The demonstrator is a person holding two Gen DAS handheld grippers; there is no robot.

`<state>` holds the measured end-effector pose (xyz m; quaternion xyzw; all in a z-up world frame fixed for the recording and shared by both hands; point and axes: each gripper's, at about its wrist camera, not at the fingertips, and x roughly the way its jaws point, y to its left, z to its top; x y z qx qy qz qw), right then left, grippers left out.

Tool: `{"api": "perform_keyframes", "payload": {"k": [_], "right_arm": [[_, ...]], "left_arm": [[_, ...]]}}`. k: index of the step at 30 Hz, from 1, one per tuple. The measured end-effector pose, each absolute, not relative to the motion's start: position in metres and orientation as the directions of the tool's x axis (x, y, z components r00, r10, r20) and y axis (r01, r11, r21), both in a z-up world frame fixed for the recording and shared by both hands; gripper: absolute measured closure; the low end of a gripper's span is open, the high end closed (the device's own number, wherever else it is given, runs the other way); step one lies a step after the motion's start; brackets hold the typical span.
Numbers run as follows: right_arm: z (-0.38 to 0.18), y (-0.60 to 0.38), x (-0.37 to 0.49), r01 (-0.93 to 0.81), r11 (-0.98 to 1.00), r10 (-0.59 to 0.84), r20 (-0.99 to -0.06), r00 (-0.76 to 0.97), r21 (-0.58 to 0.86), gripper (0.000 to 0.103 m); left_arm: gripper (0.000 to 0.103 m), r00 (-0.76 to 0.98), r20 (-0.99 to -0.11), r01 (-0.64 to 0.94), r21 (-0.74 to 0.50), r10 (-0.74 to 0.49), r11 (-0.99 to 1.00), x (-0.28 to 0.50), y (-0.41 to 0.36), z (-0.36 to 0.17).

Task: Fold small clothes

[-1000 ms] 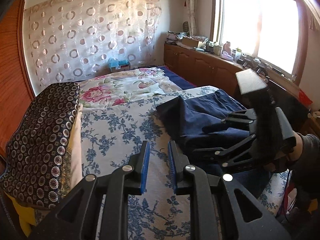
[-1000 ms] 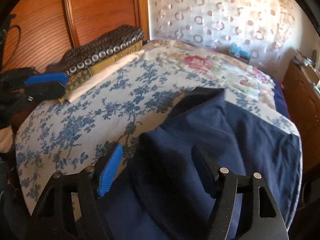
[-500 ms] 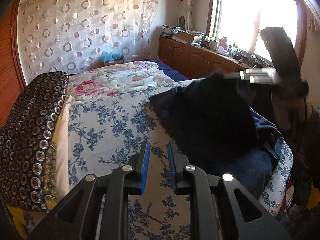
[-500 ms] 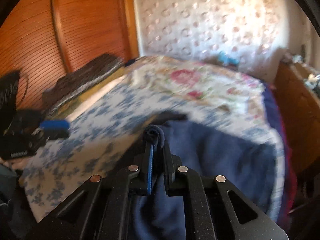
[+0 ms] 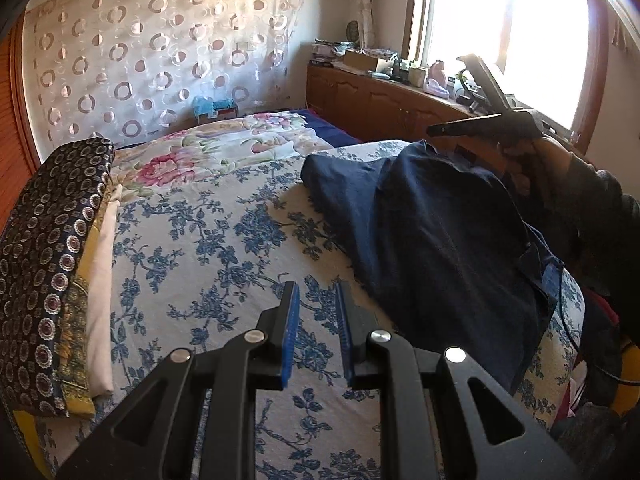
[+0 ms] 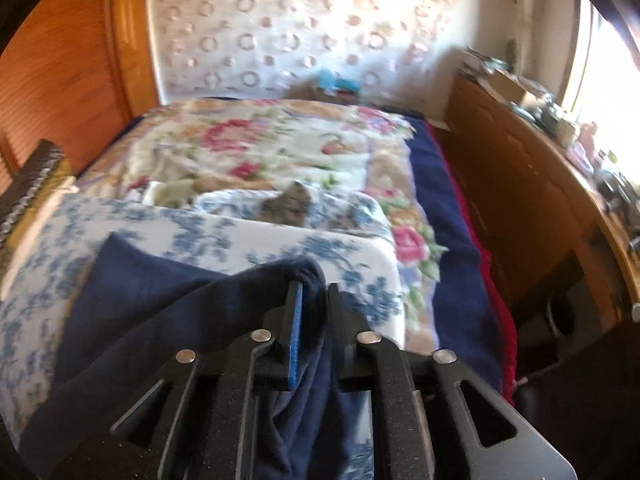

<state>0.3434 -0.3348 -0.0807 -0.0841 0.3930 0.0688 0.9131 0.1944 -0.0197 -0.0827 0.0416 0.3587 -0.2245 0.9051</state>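
Now lifted higher than before: navy garment (image 6: 168, 304), pinched at a bunched edge by right gripper (image 6: 312, 304), draping onto blue floral bedsheet (image 5: 208, 248). Left gripper (image 5: 316, 320) slightly parted, holding nothing above the sheet.

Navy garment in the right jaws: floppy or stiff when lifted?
Likely floppy: the navy garment sags in folds from the right gripper. Probably light, since one pinched edge lifts it. It may drag across the bedsheet rather than slide off.
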Motion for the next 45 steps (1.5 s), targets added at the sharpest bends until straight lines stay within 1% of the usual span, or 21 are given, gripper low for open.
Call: {"api": "perform_keyframes", "payload": {"k": [1,2,4,9,14,16,18,26,29,33,38,39,41,45], "right_arm": [[-0.08,-0.339,0.342,-0.166,0.98,0.038,-0.725,0.688,-0.107,0.072],[-0.079,-0.345,0.341,-0.148,0.985,0.037,-0.722,0.691,-0.091,0.06],[-0.075,-0.352,0.332,-0.159,0.986,0.078,-0.716,0.694,-0.047,0.06],[-0.063,-0.348,0.286,-0.22,0.974,0.121,-0.695,0.709,-0.055,0.06],[-0.064,-0.339,0.241,-0.266,0.963,0.165,-0.685,0.71,-0.044,0.059],[-0.065,-0.338,0.224,-0.277,0.96,0.18,-0.682,0.709,-0.035,0.056],[-0.069,-0.337,0.207,-0.288,0.957,0.188,-0.679,0.709,-0.036,0.05],[-0.082,-0.331,0.154,-0.343,0.939,0.259,-0.677,0.689,0.011,0.05],[-0.092,-0.328,0.136,-0.341,0.94,0.257,-0.68,0.687,0.011,0.05],[-0.109,-0.325,0.115,-0.343,0.938,0.286,-0.689,0.666,0.058,0.05],[-0.12,-0.315,0.106,-0.34,0.937,0.297,-0.689,0.661,0.077,0.05],[-0.122,-0.31,0.107,-0.343,0.936,0.3,-0.69,0.659,0.079,0.048],[-0.125,-0.304,0.11,-0.345,0.936,0.293,-0.696,0.656,0.069,0.044],[-0.135,-0.293,0.113,-0.334,0.943,0.23,-0.717,0.658,-0.004,0.044]], "left_arm": [[0.086,0.641,-0.669,0.438,-0.085,-0.377,0.895,0.194,-0.021,-0.083],[0.086,0.64,-0.67,0.44,-0.083,-0.377,0.894,0.193,-0.024,-0.083],[0.086,0.64,-0.67,0.442,-0.08,-0.376,0.894,0.191,-0.027,-0.083],[0.086,0.644,-0.665,0.449,-0.071,-0.378,0.891,0.185,-0.038,-0.08],[0.086,0.652,-0.658,0.449,-0.064,-0.376,0.891,0.178,-0.049,-0.078],[0.086,0.653,-0.659,0.446,-0.062,-0.372,0.893,0.175,-0.053,-0.079],[0.086,0.654,-0.661,0.445,-0.057,-0.368,0.894,0.171,-0.057,-0.079],[0.086,0.66,-0.672,0.422,-0.039,-0.336,0.906,0.153,-0.064,-0.09],[0.086,0.65,-0.68,0.413,-0.057,-0.339,0.909,0.147,-0.064,-0.094],[0.086,0.648,-0.685,0.412,-0.053,-0.334,0.91,0.142,-0.064,-0.095],[0.086,0.65,-0.68,0.42,-0.054,-0.341,0.906,0.135,-0.068,-0.095],[0.086,0.65,-0.676,0.419,-0.06,-0.346,0.906,0.134,-0.068,-0.096],[0.086,0.648,-0.675,0.416,-0.074,-0.352,0.906,0.134,-0.069,-0.098],[0.086,0.646,-0.675,0.412,-0.083,-0.355,0.907,0.134,-0.072,-0.101]]}}
